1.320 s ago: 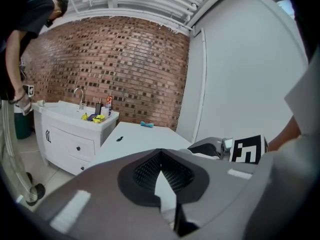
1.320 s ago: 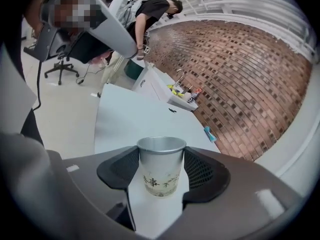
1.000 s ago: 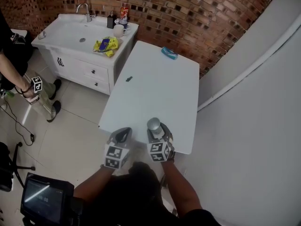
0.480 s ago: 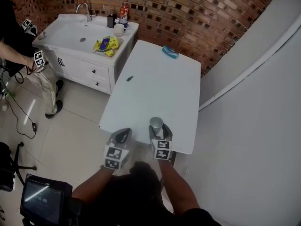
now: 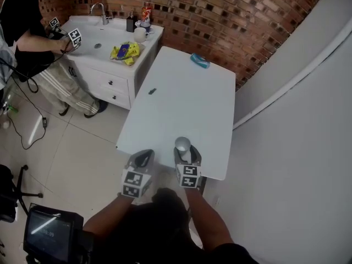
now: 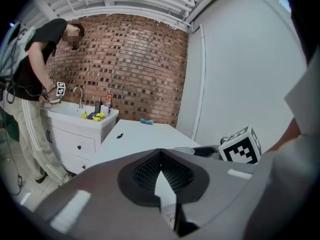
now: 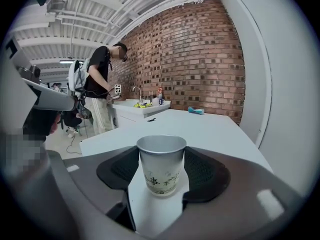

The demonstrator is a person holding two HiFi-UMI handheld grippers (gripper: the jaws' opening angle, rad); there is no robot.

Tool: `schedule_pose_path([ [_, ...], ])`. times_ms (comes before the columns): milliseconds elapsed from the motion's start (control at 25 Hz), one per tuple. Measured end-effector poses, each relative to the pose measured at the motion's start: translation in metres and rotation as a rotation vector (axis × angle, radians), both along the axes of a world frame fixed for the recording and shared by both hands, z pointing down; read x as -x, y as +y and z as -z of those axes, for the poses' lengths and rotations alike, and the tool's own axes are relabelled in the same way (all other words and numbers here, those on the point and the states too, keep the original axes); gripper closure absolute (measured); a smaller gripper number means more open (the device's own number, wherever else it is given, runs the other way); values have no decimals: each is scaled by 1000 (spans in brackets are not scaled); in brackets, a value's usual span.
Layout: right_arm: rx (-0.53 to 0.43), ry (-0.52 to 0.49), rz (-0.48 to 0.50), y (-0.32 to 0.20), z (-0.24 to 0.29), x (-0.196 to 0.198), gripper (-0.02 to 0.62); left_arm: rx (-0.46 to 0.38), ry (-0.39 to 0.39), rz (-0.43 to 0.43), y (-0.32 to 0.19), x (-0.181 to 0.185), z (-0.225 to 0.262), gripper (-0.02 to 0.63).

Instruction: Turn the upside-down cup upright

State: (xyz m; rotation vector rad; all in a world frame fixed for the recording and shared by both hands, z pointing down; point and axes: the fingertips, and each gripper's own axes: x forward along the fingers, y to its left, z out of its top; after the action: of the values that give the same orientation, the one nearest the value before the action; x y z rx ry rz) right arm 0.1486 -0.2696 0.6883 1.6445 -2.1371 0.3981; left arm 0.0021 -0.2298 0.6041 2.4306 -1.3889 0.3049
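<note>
A paper cup (image 7: 161, 170) with dark print stands mouth up near the front edge of the white table (image 5: 181, 92). My right gripper (image 7: 161, 155) is shut on it, a black pad against each side. From the head view the cup (image 5: 182, 144) shows as a grey circle just beyond the right gripper (image 5: 187, 156). My left gripper (image 5: 142, 159) hovers over the table's front left corner, a hand's width left of the cup, its pads (image 6: 145, 169) meeting at the tips with nothing between them. Its own view catches the cup's rim (image 6: 184, 150) at right.
A blue object (image 5: 199, 61) lies at the table's far end, and a small dark item (image 5: 151, 92) near its left edge. A white sink cabinet (image 5: 99, 43) with clutter adjoins the far left. A person (image 5: 33, 37) stands at the sink. A screen (image 5: 52, 235) sits near my left elbow. A grey wall runs along the right.
My right gripper has rolled a little with the cup in it, staying in place. The person at left has stepped up to the sink. The left gripper has not moved.
</note>
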Motion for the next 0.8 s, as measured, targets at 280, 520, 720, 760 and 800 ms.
schedule_pose_path([
  [280,15,-2,-33,16,3,0,299,-3,5,2,0,-1,2,604],
  [520,38,0,-45,19,-2,1,272,-5,2,-7,2,-2,4,605],
  [720,40,-2,-37,27,-3,5,252,-10,4,-8,4,0,5,604],
  [760,41,-2,-43,30,-4,5,250,-12,4,-9,4,0,5,604],
  [800,42,-5,-50,32,-4,4,250,-13,5,-10,5,0,5,605],
])
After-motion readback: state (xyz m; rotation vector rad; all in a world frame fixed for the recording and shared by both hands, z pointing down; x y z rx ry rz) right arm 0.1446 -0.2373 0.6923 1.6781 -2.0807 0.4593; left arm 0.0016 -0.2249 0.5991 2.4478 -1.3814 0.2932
